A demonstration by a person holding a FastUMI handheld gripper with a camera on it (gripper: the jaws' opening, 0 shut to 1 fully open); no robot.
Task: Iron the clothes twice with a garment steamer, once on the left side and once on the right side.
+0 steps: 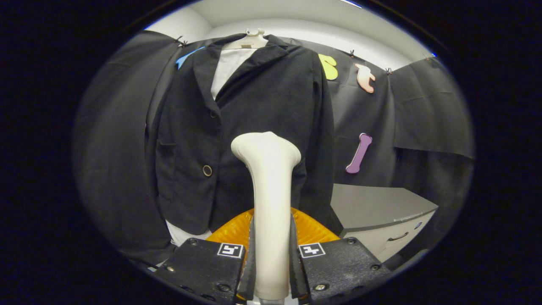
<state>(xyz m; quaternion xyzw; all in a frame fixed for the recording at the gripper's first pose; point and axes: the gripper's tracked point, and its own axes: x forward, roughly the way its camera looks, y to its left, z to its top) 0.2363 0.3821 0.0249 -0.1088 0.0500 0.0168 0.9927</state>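
Observation:
A black jacket (250, 127) hangs on a pale hanger (247, 41) over a white shirt (226, 70), straight ahead of me. My gripper (271, 254) is shut on the handle of a cream garment steamer (269, 186). The steamer rises upright between the fingers, and its flared head sits in front of the jacket's lower right half, right of the jacket's lower button (207, 170). I cannot tell whether the head touches the cloth. An orange ribbed part (230, 231) shows just beyond the fingers, behind the steamer's handle.
A grey cabinet (381, 212) with a drawer handle stands to the right of the jacket, low down. Black cloth walls close in behind and on both sides. A white ceiling shows above the hanger.

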